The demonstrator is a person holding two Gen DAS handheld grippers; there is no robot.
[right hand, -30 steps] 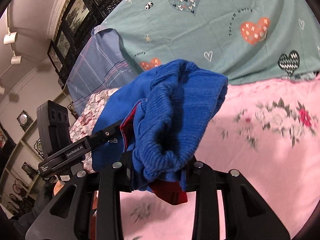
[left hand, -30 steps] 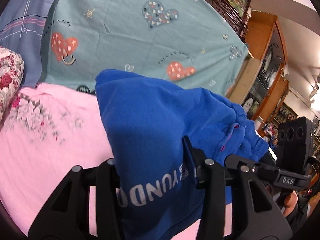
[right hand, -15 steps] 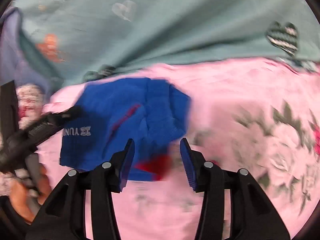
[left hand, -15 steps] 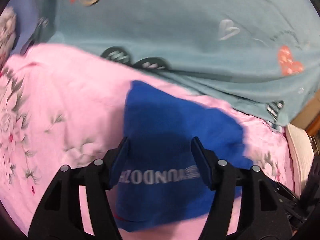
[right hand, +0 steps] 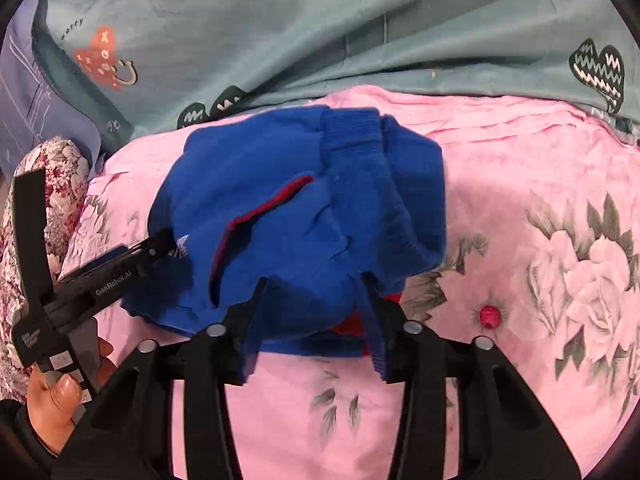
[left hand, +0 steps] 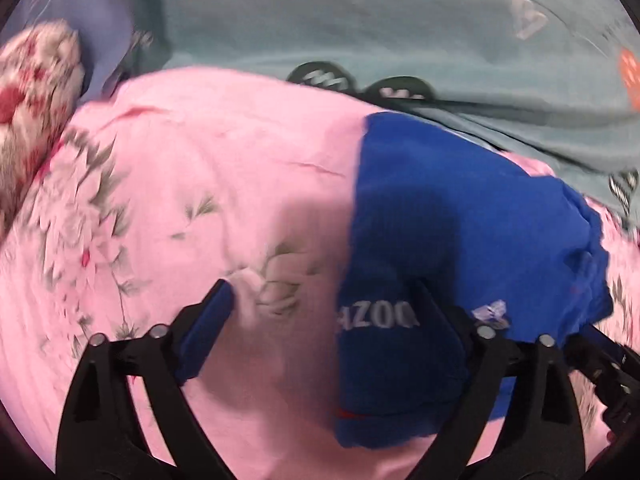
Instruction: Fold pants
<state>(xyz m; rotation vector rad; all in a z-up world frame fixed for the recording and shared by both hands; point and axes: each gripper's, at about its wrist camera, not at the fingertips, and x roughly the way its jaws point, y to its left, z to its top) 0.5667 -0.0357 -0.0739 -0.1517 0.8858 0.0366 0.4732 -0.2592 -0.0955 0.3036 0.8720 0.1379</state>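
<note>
The blue pants (left hand: 460,220) lie folded in a thick bundle on the pink floral bedspread (left hand: 200,180). My left gripper (left hand: 324,312) is wide and its jaws are opening. Only the bundle's left edge with grey lettering lies between them, touching neither pad, and the right finger rests over the cloth. In the right wrist view the pants (right hand: 300,200) show a red pocket trim and a ribbed waistband. My right gripper (right hand: 312,312) has the bundle's near edge filling its gap, and its jaws are closing on it.
A teal sheet with hearts (right hand: 320,20) covers the bed beyond the bedspread (right hand: 520,160). A red floral pillow (left hand: 32,92) lies at the left. A person's hand (right hand: 52,400) holds the left gripper's body (right hand: 100,280) beside the pants.
Both grippers came down from the air and laid the pants on the bedspread. The left gripper let go and spread wide, shifting towards the bundle's left edge. The right gripper stayed at the near edge.
</note>
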